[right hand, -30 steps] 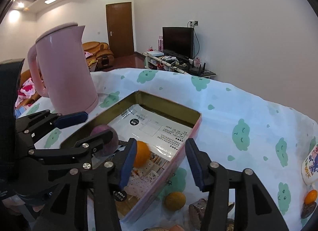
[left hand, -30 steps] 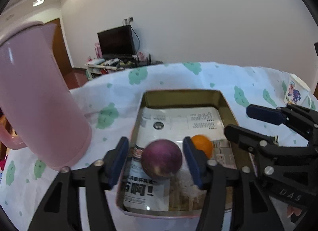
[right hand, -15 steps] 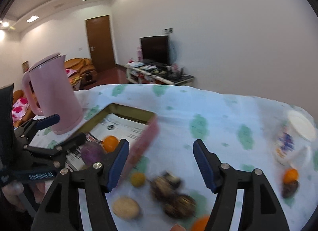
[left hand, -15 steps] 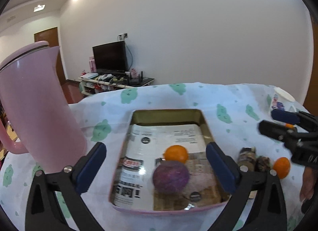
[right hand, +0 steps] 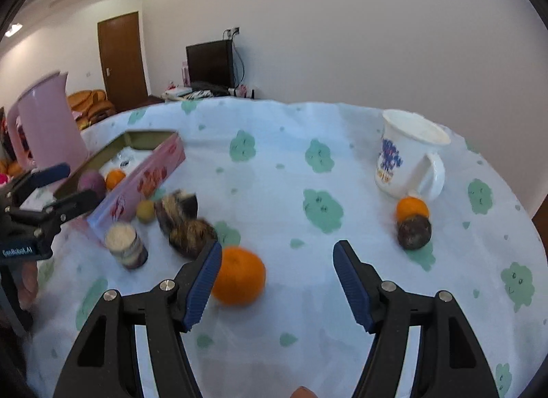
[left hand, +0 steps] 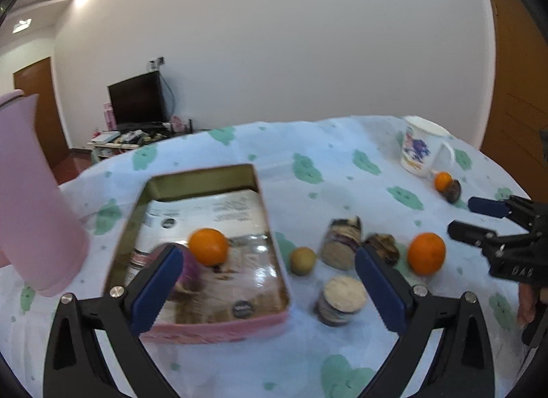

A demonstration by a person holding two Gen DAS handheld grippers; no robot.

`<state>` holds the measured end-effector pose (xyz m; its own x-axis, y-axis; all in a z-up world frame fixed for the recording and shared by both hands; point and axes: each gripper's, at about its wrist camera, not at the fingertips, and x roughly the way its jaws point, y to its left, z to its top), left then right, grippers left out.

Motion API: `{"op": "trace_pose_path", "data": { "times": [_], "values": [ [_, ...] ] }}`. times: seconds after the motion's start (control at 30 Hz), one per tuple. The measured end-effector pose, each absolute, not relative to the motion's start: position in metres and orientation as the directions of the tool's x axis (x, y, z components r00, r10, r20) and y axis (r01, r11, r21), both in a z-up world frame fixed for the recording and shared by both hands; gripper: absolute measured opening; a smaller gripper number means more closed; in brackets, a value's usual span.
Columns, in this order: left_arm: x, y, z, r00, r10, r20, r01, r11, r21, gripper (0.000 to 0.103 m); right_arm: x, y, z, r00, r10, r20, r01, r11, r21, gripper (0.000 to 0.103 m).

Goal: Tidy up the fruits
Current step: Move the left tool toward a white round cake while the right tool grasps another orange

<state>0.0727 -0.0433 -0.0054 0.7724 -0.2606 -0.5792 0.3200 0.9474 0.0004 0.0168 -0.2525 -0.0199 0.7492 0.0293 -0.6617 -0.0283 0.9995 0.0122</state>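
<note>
Broadly, the cloud-print tablecloth (right hand: 308,165) filled both views, with the pink kettle (left hand: 30,199) at nine o'clock in the left wrist view and the pink tin tray (left hand: 219,324) just right of it. A white mug (right hand: 407,155) stood at two o'clock in the right wrist view. Inside the tray lay a purple fruit (right hand: 91,183) touching an orange (left hand: 208,246).

Outside it, near its right wall, sat a small yellow-green fruit (left hand: 302,260), some dark blurred fruits (right hand: 191,233) and a lidded jar (right hand: 126,244). Another orange (right hand: 239,274) lay loose on the cloth, and a third (right hand: 411,208) touched a dark round fruit (right hand: 414,231) beside the mug.

The left gripper (left hand: 270,281) had its jaws spread wide, holding nothing. The right gripper (right hand: 275,281) was also parted and empty, the loose orange just beside its left pad.

Judging from this, sorting was partway: two fruits binned, several left. Next would call for shifting the right gripper toward eight o'clock to straddle that orange, then pinching.
</note>
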Motion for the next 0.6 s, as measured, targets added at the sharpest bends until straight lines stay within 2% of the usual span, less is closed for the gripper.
{"op": "trace_pose_path", "data": {
  "times": [0.3, 0.4, 0.47, 0.6],
  "values": [
    [0.061, -0.052, -0.005, 0.761, -0.293, -0.578, 0.353, 0.936, -0.009, 0.101, 0.027, -0.244, -0.036, 0.709, 0.100, -0.698, -0.072, 0.995, 0.069, 0.069],
    [0.060, -0.049, -0.005, 0.753, -0.302, -0.585, 0.354, 0.935, -0.026, 0.095, 0.033, -0.242, -0.045, 0.689, 0.092, -0.719, -0.068, 0.996, 0.063, 0.069],
    [0.059, -0.050, -0.007, 0.735, -0.313, -0.601, 0.366, 0.930, -0.037, 0.087, 0.033, -0.244, -0.048, 0.683, 0.121, -0.720, -0.075, 0.993, 0.096, 0.069],
    [0.053, -0.057, -0.013, 0.701, -0.347, -0.623, 0.405, 0.913, -0.052, 0.083, 0.033, -0.241, -0.052, 0.674, 0.131, -0.727, -0.088, 0.991, 0.097, 0.069]
  ]
}}
